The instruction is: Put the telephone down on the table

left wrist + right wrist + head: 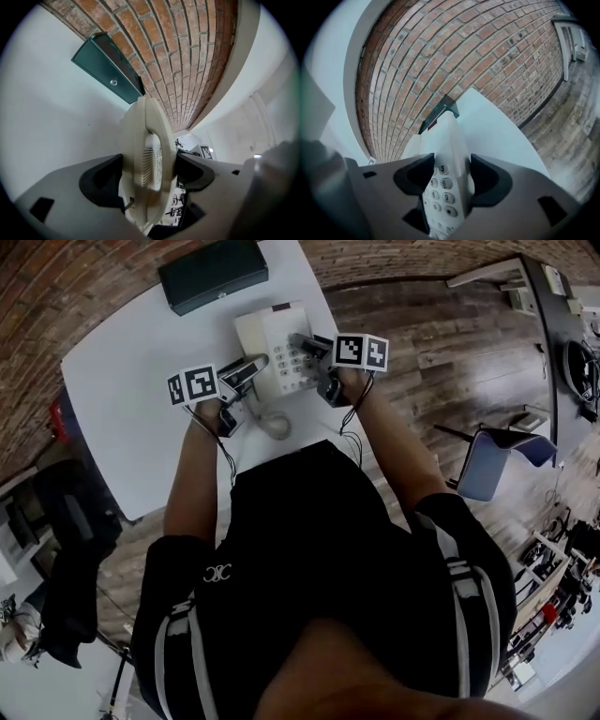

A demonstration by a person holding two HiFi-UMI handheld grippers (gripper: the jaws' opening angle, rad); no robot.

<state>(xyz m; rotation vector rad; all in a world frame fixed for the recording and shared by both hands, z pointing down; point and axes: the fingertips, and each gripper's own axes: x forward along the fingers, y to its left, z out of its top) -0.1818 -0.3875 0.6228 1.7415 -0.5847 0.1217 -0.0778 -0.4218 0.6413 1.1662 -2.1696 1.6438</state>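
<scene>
- telephone point(270, 341) was over the far right part of the white table point(122, 418), close to its right edge; whether it touched the top could not be told.
- right gripper point(446, 176) was clamped on the telephone's body, one jaw on each side, just beside the number keys point(440, 185).
- left gripper point(150, 171) was closed on the cream handset point(140, 126), which stood on edge between its jaws.
- dark green box point(214, 274) lay at the table's far edge by the brick wall point(440, 56), apart from the telephone.
- bare tabletop lay open to the left of both grippers.
</scene>
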